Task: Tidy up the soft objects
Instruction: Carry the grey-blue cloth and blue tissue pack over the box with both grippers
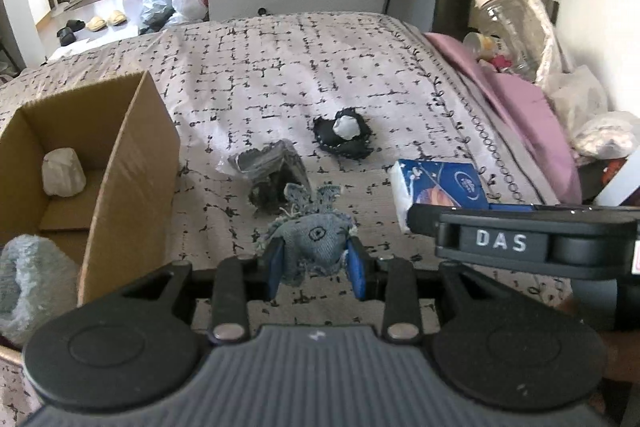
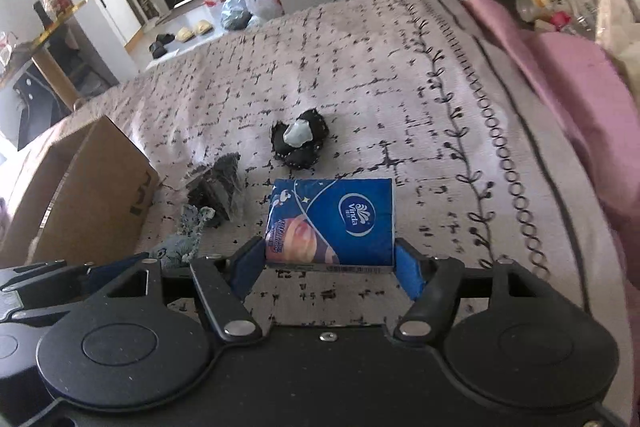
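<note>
1. Left wrist view showed the left gripper point(image 1: 316, 263) clenched on a small denim fabric toy point(image 1: 316, 241); its blue pads point(image 1: 275, 267) pressed the toy's two sides, and the toy's frayed ears stuck out beyond the fingertips.
2. Just past the toy, farther along the fingers, lay a crumpled clear bag of dark stuff point(image 1: 272, 175) on the patterned bedspread point(image 1: 280, 75).
3. Beyond that bag and a little right sat a black stitched cushion point(image 1: 344, 137) with a white lump on top.
4. To the left of the left gripper stood an open cardboard box point(image 1: 132, 163) with a white soft object point(image 1: 63, 173) inside; a grey fluffy item point(image 1: 30, 283) showed at the box's near corner.
5. Right wrist view showed the right gripper point(image 2: 330, 265) grasping a blue Vinda tissue pack point(image 2: 336, 223); the pads point(image 2: 408, 269) held the pack's near end from both sides, with the rest reaching forward past the fingertips.
6. The denim toy point(image 2: 180, 247) appeared left of the right gripper, near its left finger.
7. The black cushion point(image 2: 300, 143) lay ahead of the tissue pack, apart from it.
</note>
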{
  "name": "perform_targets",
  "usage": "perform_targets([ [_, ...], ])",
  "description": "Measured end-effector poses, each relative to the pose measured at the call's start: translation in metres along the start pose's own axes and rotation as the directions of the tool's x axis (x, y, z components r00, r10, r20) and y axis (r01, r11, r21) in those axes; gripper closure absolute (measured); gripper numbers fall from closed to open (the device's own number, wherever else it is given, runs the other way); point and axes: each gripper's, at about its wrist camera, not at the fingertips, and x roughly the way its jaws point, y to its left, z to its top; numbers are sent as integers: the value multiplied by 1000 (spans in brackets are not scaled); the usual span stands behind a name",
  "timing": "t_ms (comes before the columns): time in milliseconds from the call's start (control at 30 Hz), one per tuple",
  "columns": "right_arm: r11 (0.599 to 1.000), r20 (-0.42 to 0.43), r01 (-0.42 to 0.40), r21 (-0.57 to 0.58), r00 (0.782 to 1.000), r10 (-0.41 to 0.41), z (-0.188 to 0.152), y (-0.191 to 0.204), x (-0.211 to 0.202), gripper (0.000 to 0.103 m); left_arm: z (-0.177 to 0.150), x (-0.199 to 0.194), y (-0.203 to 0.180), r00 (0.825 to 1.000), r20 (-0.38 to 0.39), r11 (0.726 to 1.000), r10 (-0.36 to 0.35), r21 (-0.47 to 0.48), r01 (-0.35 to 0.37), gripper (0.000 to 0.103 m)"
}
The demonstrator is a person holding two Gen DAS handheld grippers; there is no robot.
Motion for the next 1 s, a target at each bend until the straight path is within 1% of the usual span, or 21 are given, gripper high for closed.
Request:
perform_targets([
  [133,1000,30,2,23,1000,-3,2,0,-18,36,5,-16,3,999,31,1000,-16,-3,16,71],
  [367,1000,75,7,28,997,-9,5,6,-46,36,17,-40,10,996,84,999,-37,11,37,71],
  [733,1000,120,-2,2,993,1,4,36,-76,36,18,-77,30,989,144,999,-43,2,43,71],
  [1000,1000,149,-20,-11,989,21,1,60,-86,36,15,-98,53,984,178,999,-32,-19,36,71],
])
